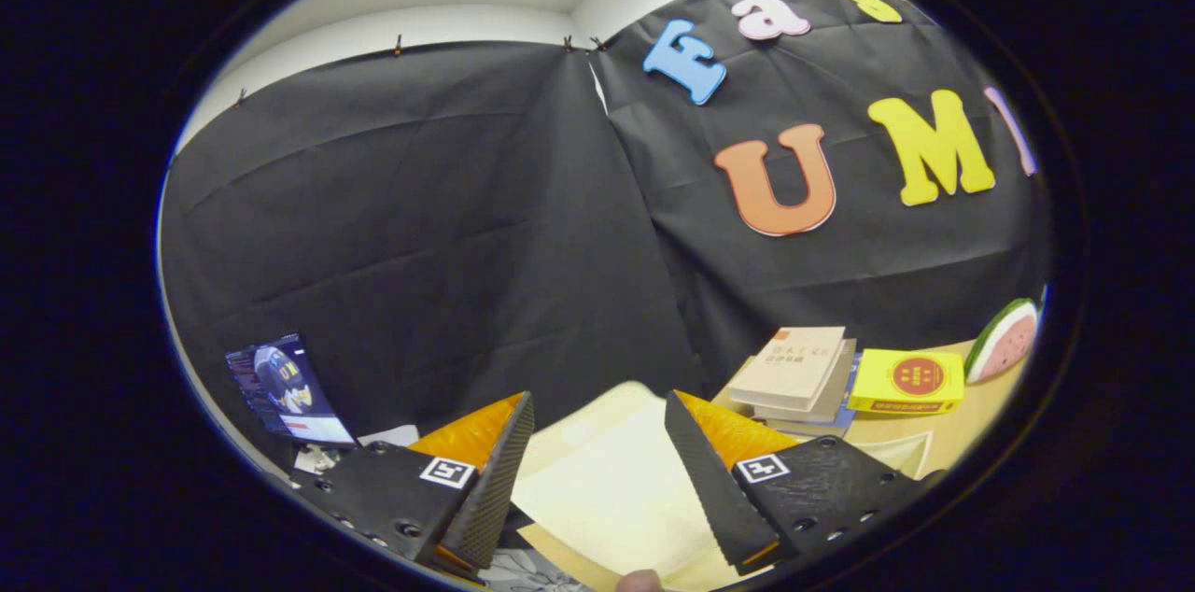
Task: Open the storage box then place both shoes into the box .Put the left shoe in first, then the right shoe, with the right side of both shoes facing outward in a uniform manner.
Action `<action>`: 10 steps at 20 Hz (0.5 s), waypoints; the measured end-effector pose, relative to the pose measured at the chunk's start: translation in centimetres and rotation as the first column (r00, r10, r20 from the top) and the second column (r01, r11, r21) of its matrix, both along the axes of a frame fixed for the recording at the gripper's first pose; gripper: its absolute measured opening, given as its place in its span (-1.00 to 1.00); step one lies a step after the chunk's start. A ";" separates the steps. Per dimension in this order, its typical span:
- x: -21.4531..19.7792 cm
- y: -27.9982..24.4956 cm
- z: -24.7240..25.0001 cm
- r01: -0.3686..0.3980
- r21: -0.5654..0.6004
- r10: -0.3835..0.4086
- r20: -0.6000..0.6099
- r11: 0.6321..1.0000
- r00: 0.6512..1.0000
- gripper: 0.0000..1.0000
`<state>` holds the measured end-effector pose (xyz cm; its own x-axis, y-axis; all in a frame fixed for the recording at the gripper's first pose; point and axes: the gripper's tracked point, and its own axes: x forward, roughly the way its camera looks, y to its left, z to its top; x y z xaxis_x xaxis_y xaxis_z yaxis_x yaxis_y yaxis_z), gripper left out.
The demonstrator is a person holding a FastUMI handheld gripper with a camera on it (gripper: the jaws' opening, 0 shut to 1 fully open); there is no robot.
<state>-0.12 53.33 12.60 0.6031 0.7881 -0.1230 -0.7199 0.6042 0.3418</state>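
The tool (597,419) was open, its two fingers (495,480) spread wide apart with nothing held between them. Between and just beyond them lay the pale cream lid of the storage box (607,489), which looked closed. To the far right on the table (971,429) sat a stack of books (794,373), a yellow box (907,382) beside it, and a watermelon-slice toy (1004,340) further right. A lit screen (285,387) stood to the left, against the booth wall.

No print here can be read: the stacked books (794,368) and yellow box (907,382) far right carry blurred markings, and the gripper (597,457), fingers spread apart, bears square coded tags.
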 end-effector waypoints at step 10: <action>0.9 -10.6 -0.2 0.196 -0.031 -0.186 0.190 0.980 0.964 0.90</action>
